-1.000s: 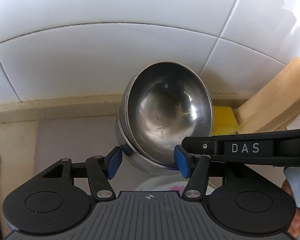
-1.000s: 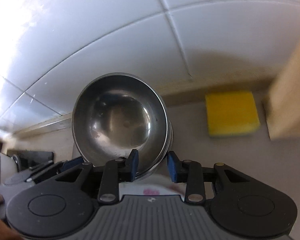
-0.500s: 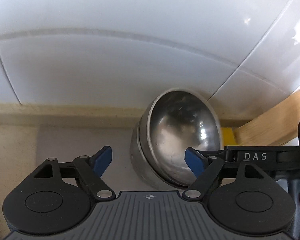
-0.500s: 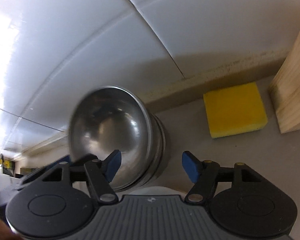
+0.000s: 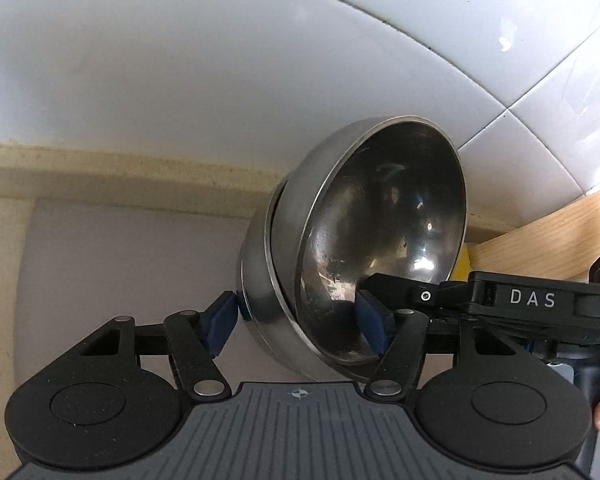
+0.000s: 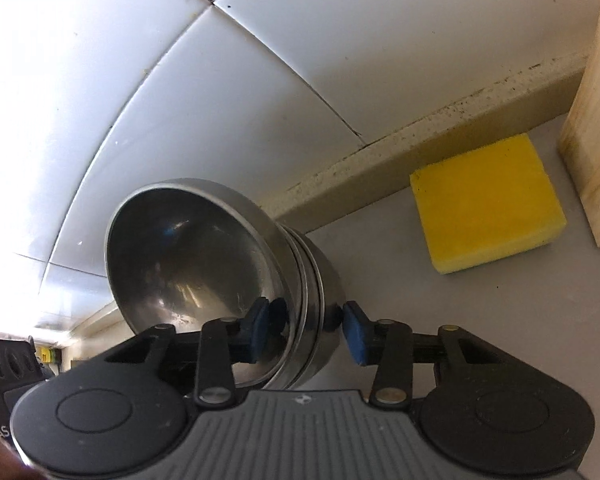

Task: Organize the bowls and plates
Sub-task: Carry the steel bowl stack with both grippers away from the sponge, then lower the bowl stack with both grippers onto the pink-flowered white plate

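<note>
A stack of nested steel bowls (image 5: 364, 240) appears tilted in both wrist views, its opening facing me. My left gripper (image 5: 296, 322) straddles the stack's near rim, one blue pad on the outer wall and one inside the top bowl, both touching it. In the right wrist view the same stack (image 6: 204, 264) is held the same way by my right gripper (image 6: 306, 330), one pad inside and one on the outer wall. The right gripper's black body, marked DAS, crosses the left view (image 5: 520, 304).
A white tiled wall (image 5: 220, 60) stands close behind the bowls, with a beige ledge (image 6: 420, 148) at its foot. A yellow sponge (image 6: 488, 208) lies on the grey counter (image 6: 440, 300) to the right. A wooden board (image 6: 596, 120) stands at the far right.
Both grippers opened wide half a second ago, then closed on the rim of the bowl stack from either side. The flowered plate seen under the bowls earlier is out of sight.
</note>
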Action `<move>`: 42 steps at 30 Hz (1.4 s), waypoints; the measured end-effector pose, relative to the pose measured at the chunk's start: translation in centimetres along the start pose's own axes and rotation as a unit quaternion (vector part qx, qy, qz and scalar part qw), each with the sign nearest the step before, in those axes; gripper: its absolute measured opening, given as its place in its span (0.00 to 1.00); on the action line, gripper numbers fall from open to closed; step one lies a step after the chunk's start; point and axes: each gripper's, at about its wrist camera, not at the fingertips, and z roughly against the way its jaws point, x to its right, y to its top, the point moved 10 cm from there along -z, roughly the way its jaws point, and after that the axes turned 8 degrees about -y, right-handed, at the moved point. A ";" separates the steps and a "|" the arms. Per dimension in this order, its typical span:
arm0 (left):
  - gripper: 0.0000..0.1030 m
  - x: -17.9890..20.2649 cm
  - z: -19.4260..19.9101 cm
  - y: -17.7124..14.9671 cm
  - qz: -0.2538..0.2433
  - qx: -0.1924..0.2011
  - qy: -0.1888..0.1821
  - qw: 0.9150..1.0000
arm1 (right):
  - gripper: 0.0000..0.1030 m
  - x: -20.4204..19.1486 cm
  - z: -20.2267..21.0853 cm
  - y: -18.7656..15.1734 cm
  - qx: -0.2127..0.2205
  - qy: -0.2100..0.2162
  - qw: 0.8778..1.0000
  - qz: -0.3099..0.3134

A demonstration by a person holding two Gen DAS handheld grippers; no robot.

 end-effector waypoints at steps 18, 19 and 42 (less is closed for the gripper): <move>0.61 1.7 3.7 -1.4 -0.021 0.015 -0.008 1.000 | 0.19 -1.2 1.7 -0.5 0.025 -0.015 0.999 0.044; 0.61 1.8 3.9 -1.6 -0.024 0.013 -0.008 1.000 | 0.19 -1.2 1.7 -0.7 0.028 -0.020 0.998 0.050; 0.66 5.4 8.9 -13.2 0.000 -0.064 -0.017 0.998 | 0.19 -0.4 8.5 -10.0 -0.031 -0.025 0.995 0.093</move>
